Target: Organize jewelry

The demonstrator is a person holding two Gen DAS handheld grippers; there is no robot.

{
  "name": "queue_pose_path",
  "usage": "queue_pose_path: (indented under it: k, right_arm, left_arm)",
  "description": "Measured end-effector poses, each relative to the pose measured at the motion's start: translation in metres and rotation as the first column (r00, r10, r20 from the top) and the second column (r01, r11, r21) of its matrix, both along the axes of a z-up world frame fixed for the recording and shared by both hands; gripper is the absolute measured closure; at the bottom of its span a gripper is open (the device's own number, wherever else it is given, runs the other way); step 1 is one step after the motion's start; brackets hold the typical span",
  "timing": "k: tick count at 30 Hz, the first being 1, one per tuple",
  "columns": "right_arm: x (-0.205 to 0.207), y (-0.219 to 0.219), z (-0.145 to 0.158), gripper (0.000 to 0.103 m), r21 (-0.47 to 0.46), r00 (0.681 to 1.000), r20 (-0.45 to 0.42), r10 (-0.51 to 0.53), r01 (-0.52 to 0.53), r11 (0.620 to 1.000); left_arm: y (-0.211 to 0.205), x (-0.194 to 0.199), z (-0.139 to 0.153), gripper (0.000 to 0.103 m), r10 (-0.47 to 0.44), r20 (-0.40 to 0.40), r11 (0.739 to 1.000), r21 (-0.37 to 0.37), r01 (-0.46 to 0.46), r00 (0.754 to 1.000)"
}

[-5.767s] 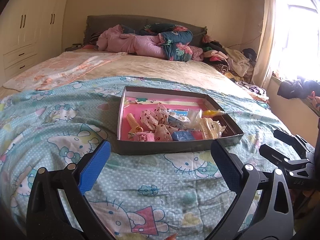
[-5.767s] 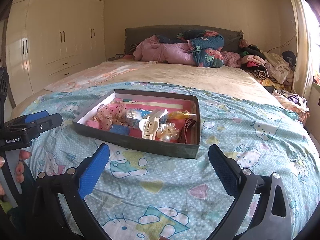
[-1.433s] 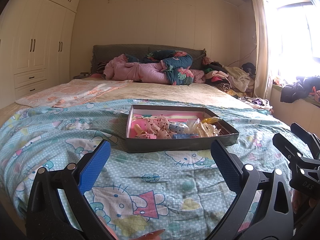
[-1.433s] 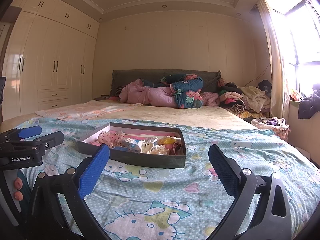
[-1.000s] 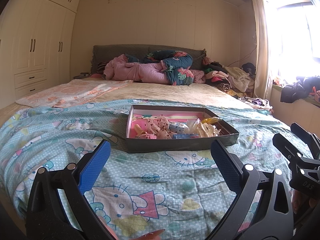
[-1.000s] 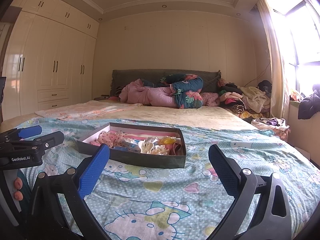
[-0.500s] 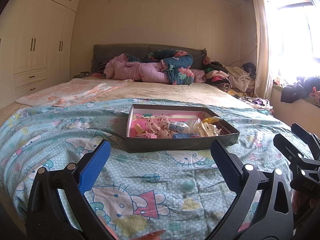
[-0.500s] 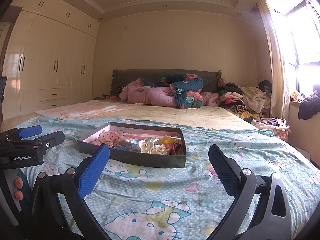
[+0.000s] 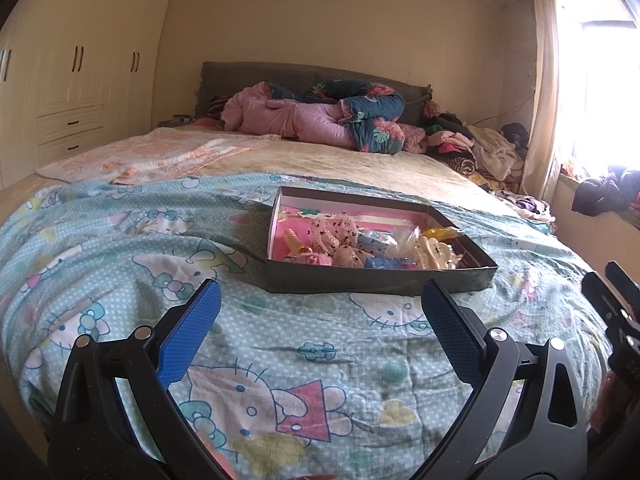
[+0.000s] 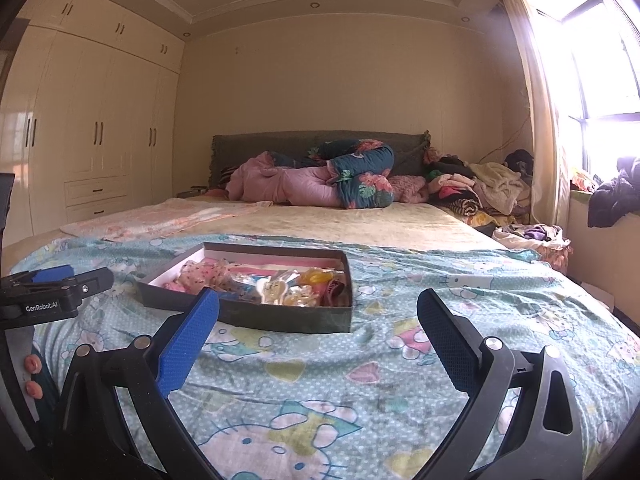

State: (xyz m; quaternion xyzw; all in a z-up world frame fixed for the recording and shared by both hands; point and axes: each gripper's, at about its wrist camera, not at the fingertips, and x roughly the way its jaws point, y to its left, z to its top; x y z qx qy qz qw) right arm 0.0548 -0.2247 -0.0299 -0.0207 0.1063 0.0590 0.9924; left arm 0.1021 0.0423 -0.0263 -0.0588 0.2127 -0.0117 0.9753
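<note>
You held both the left gripper [image 9: 318,312] and right gripper [image 10: 318,320] wide apart and empty, short of the tray [image 9: 376,282] on the bedspread [image 9: 120,264]; approaching one clip squarely seemed wisest.

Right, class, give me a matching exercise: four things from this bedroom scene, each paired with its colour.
Things:
1. gripper pads
2. box outer wall
3. quilt under the box
4. rolled blanket by the headboard

Colours:
A. pink
B. blue
C. dark grey
D. light teal with cartoon cats

Pairs: 1-B, 2-C, 3-D, 4-A
</note>
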Motion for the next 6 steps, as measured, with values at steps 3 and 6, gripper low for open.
queue_pose_path:
  k: [3, 6]
  right_arm:
    - [0.036, -0.035, 0.003, 0.006, 0.016, 0.991, -0.099, -0.091, 0.093, 0.996]
    - [0.1, -0.079, -0.008, 0.006, -0.065, 0.934, -0.268, -0.238, 0.229, 0.971]
  left_arm:
    - [0.019, 0.034, 0.001, 0.011, 0.066, -0.057, 0.997, 0.04, -0.063, 0.996]
    - [0.057, 0.083, 0.003, 0.011, 0.141, -0.108, 0.989, 0.059, -0.136, 0.984]
